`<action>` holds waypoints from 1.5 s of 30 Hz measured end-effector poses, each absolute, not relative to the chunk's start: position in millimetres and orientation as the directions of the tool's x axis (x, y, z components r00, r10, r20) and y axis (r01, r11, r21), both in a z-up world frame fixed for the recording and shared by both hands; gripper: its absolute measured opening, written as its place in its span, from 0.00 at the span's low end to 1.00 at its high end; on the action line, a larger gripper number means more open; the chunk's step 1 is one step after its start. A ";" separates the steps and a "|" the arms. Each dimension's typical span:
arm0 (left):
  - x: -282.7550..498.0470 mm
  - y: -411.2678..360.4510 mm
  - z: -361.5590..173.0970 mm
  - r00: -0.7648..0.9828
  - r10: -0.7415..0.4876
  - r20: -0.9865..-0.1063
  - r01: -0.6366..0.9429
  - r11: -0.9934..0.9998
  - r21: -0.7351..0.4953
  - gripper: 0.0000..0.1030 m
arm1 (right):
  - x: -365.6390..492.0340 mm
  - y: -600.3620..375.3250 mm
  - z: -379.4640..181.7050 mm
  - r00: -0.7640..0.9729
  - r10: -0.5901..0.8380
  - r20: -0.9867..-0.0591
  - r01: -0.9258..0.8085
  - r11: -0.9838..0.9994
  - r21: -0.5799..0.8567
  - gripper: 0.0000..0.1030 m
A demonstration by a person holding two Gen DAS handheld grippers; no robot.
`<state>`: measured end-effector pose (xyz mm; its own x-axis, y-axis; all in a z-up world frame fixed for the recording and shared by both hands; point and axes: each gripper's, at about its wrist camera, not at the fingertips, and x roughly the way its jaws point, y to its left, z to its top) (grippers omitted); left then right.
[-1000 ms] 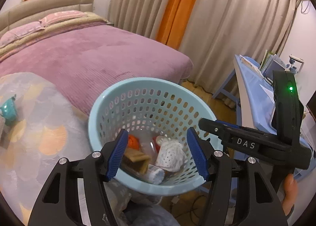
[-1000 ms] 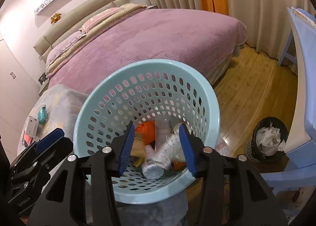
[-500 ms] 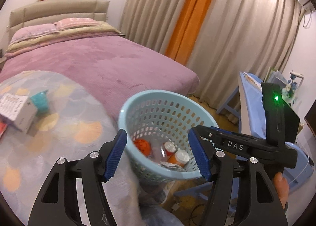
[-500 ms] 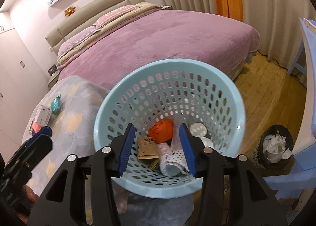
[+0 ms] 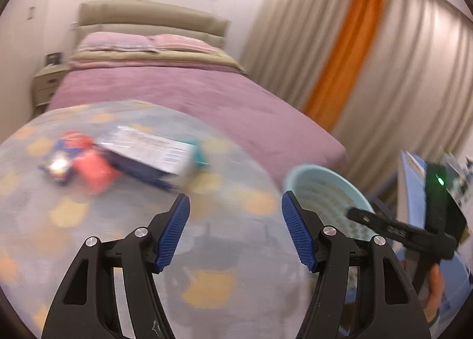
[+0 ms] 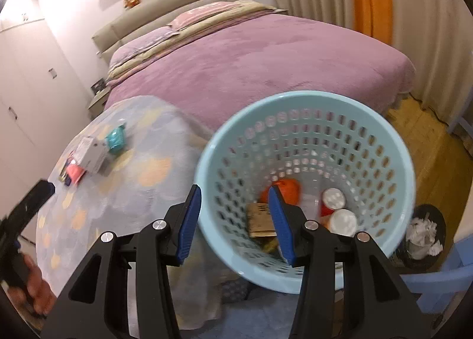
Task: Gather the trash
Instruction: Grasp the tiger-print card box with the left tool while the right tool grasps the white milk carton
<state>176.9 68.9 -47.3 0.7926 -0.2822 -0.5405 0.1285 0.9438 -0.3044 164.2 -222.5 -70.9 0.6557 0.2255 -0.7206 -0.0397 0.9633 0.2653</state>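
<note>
Left gripper (image 5: 235, 231): 2 blue-padded fingers (image 5: 174, 231) spread apart, nothing between them; it hovers over the patterned table cover (image 5: 88, 220).
Right gripper (image 6: 235, 220): 2 fingers part-way apart, straddling the near rim of the basket; whether the pads press the rim, cannot tell.
Basket (image 6: 307, 102): 1, pale blue, perforated wall, at the table's right edge, in front of the bed (image 6: 266, 55).
Trash in basket: 1 orange lump (image 6: 288, 186), 1 brown card piece (image 6: 260, 217), 2 round white-topped containers (image 6: 332, 198); more may lie beneath, unclear.
Trash left on table: 1 white box (image 5: 147, 151), 1 teal item (image 5: 199, 157) touching its right end, 1 pink-red packet (image 5: 94, 169) at its left end, 1 dark blue wrapper (image 5: 57, 166) beside that. Left view blurred; count of 4 matches the right view.
Floor bin (image 6: 422, 232): 1, black, holding crumpled white paper, right of the basket.
Curtains (image 5: 414, 87): beige, with 1 orange strip (image 5: 348, 52).
Hands: 1 glimpsed at each view's lower edge, holding the other gripper's handle.
</note>
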 end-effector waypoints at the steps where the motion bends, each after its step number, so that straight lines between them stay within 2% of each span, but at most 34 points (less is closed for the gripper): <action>1: 178.0 82.0 -46.3 0.800 -0.259 -0.542 0.101 0.947 -0.304 0.61 | 164.8 -215.3 -69.9 0.654 0.227 -0.721 -0.050 0.965 0.258 0.47; 2: 178.3 95.2 -45.6 0.807 -0.229 -0.545 0.066 0.951 -0.302 0.61 | 164.9 -212.3 -69.5 0.655 0.227 -0.721 -0.055 0.966 0.254 0.52; 4: 180.0 123.7 -44.7 0.817 -0.158 -0.554 -0.010 0.958 -0.287 0.61 | 166.5 -197.5 -66.9 0.655 0.231 -0.719 -0.079 0.968 0.239 0.55; 6: 181.7 147.0 -43.6 0.819 -0.101 -0.566 -0.065 0.962 -0.265 0.61 | 168.6 -182.6 -64.5 0.652 0.238 -0.719 -0.107 0.969 0.224 0.56; 8: 185.8 167.4 -45.0 0.809 -0.063 -0.584 -0.101 0.965 -0.244 0.71 | 169.0 -169.6 -62.8 0.648 0.250 -0.719 -0.132 0.967 0.218 0.56; 9: 189.4 176.8 -46.5 0.800 -0.042 -0.599 -0.121 0.966 -0.228 0.72 | 168.9 -166.3 -62.6 0.646 0.255 -0.719 -0.140 0.966 0.217 0.56; 17: 216.5 227.2 -79.1 0.704 0.067 -0.707 -0.211 0.970 -0.118 0.73 | 176.9 -128.2 -61.7 0.627 0.267 -0.732 -0.196 0.963 0.184 0.58; 21: 226.3 242.6 -90.4 0.678 0.058 -0.733 -0.228 0.964 -0.135 0.73 | 179.9 -118.3 -61.2 0.622 0.262 -0.737 -0.209 0.964 0.166 0.58; 27: 253.4 239.8 -102.9 0.629 0.096 -0.771 -0.215 0.975 -0.054 0.73 | 188.2 -109.0 -63.3 0.615 0.257 -0.746 -0.213 0.964 0.156 0.58; 32: 260.4 233.6 -105.3 0.632 0.121 -0.765 -0.193 0.981 -0.004 0.72 | 194.8 -104.0 -64.8 0.612 0.249 -0.751 -0.217 0.966 0.143 0.58; 39: 276.9 233.4 -101.9 0.643 0.102 -0.759 -0.170 0.985 -0.012 0.73 | 205.9 -88.9 -65.2 0.606 0.252 -0.754 -0.240 0.962 0.129 0.58; 45: 277.3 233.2 -102.4 0.656 0.077 -0.751 -0.160 0.986 -0.039 0.66 | 215.5 -61.1 -56.4 0.625 0.274 -0.731 -0.300 0.949 0.099 0.58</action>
<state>277.3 233.2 -102.4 0.6562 0.0771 -0.7507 -0.1602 0.9863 -0.0387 215.5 -61.1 -56.4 0.6251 0.2736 -0.7310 -0.2998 0.9489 0.0987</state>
